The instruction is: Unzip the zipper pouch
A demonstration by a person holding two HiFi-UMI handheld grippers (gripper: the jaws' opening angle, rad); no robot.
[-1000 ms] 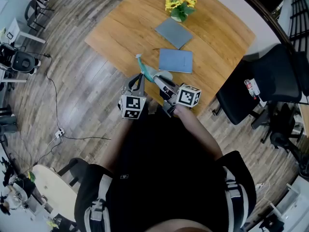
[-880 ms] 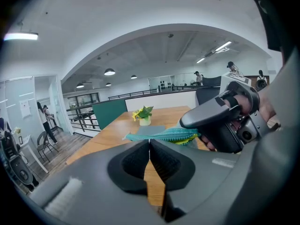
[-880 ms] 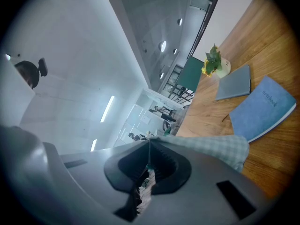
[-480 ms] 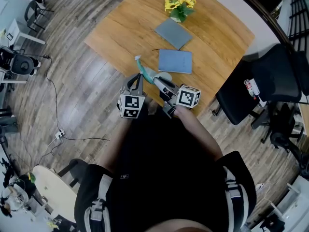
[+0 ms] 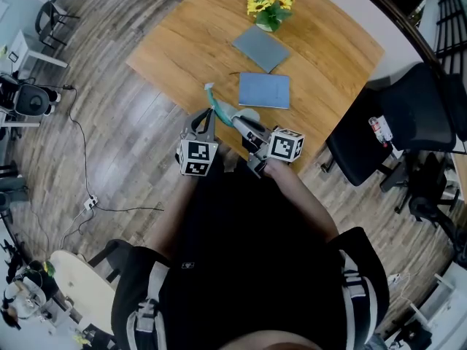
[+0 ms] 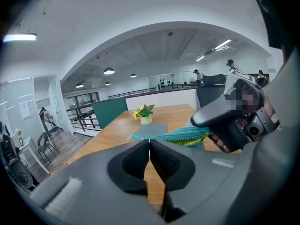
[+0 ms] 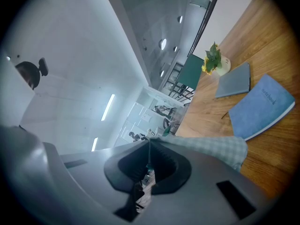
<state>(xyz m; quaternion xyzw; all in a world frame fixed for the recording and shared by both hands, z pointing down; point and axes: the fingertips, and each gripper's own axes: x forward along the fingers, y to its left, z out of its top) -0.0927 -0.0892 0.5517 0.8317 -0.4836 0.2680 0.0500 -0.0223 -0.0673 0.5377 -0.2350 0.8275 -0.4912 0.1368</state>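
both grippers' fingers (image 6: 136,161) (image 7: 168,165) pinch the zipper pouch (image 6: 173,135), plain only in gripper views.

The right gripper (image 5: 238,122) hides the near end of the zipper pouch (image 5: 218,107) in the head view.

- The zipper pouch (image 6: 174,135) was teal, finely patterned with lighter stripes, and had a yellow-green strip along its underside. Seen from the other side, its cloth was a pale green-and-white check.
- The left gripper (image 6: 150,143) and right gripper (image 7: 149,146) were dark grey with black pads. Each carried a white cube printed with black square markers.
- The notebook (image 5: 264,91) was mid-blue.
- The folder (image 5: 261,48) beyond it was a duller slate blue.
- The flowers (image 5: 271,6) were yellow with green leaves.
- The table (image 5: 182,46) was honey-brown wood with a visible grain.
- The floor (image 5: 109,137) was grey-brown planking.
- The chair (image 5: 408,122) was black.
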